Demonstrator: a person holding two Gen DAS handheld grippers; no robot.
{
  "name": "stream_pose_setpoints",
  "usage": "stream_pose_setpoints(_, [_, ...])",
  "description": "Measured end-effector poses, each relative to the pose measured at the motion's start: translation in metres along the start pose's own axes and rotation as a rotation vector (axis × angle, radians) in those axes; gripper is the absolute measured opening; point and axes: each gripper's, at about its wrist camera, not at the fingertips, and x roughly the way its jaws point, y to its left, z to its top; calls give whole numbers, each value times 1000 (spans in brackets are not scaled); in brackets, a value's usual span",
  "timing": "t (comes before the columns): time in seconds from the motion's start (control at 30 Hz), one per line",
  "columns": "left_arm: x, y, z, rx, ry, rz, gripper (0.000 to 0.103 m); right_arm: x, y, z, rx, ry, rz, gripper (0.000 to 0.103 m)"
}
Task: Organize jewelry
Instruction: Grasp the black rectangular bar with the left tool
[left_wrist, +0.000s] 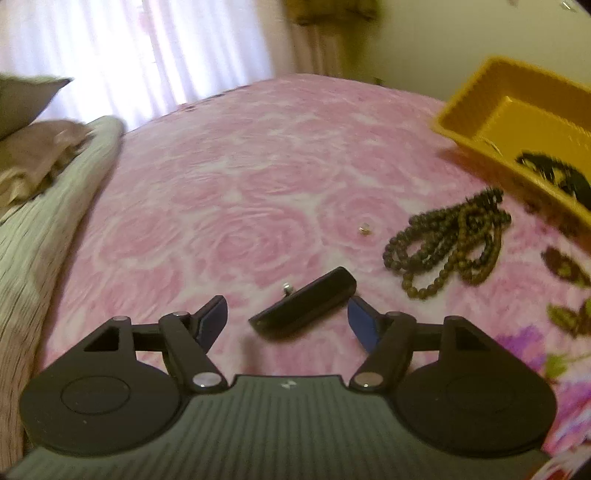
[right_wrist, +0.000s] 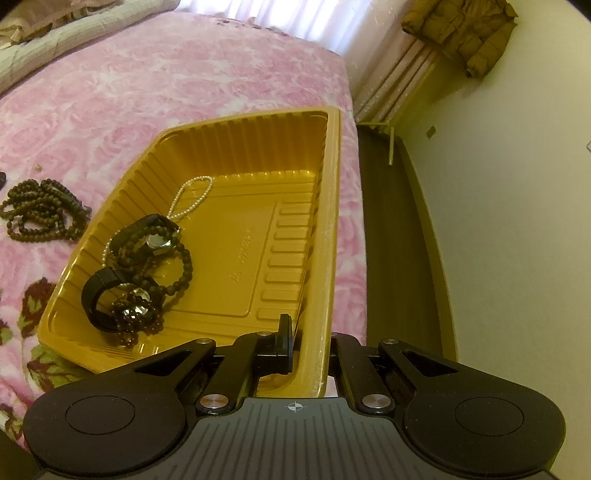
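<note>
My left gripper (left_wrist: 286, 310) is open just above the pink rose bedspread. A black oblong clip (left_wrist: 306, 301) lies slantwise ahead of its blue pads, touching neither. A small silver stud (left_wrist: 286, 287) lies beside the clip and another stud (left_wrist: 364, 229) lies farther off. To the right is a heap of brown bead strands (left_wrist: 450, 243) (right_wrist: 40, 210). My right gripper (right_wrist: 310, 343) is shut on the near right rim of the yellow tray (right_wrist: 332, 221) (left_wrist: 476, 107). The tray holds two black watches (right_wrist: 147, 240), dark bead bracelets (right_wrist: 136, 314) and a pearl chain (right_wrist: 192, 195).
A folded grey-green blanket (left_wrist: 44, 229) and pillows (left_wrist: 26, 99) line the bed's left side. The tray sits near the bed's right edge, with a dark floor strip (right_wrist: 399, 240) and a wall beyond. A brown jacket (right_wrist: 461, 33) hangs by the curtains.
</note>
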Motion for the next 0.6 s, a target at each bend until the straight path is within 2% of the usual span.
stream_pose_setpoints(0.1, [14, -5, 2, 70, 36, -28, 70, 0, 0, 1, -1, 3, -2, 4])
stream_pose_setpoints(0.2, [21, -1, 3, 65, 70, -54, 65, 0, 0, 0, -1, 5, -4, 4])
stream_pose_setpoints(0.23, [20, 1, 3, 46, 75, -58, 57, 0, 0, 0, -1, 5, -4, 4])
stream_pose_setpoints(0.27, [19, 2, 4, 27, 85, -55, 44, 0, 0, 0, -1, 5, -3, 4])
stream_pose_setpoints(0.3, [18, 3, 5, 10, 93, -52, 40, -1, 0, 0, -1, 5, -3, 4])
stream_pose_setpoints(0.37, [13, 2, 5, -17, 118, -69, 28, -1, 0, 0, -2, 5, -4, 4])
stream_pose_setpoints(0.43, [6, -3, 5, -22, 121, -88, 22, -1, 0, 0, -2, 4, -3, 4])
stream_pose_setpoints(0.5, [1, -9, 6, -25, 115, -119, 20, -1, 0, 0, -2, 5, -4, 4])
stream_pose_setpoints(0.6, [3, -17, 9, -8, 100, -109, 21, -1, 0, 0, -2, 4, -3, 4])
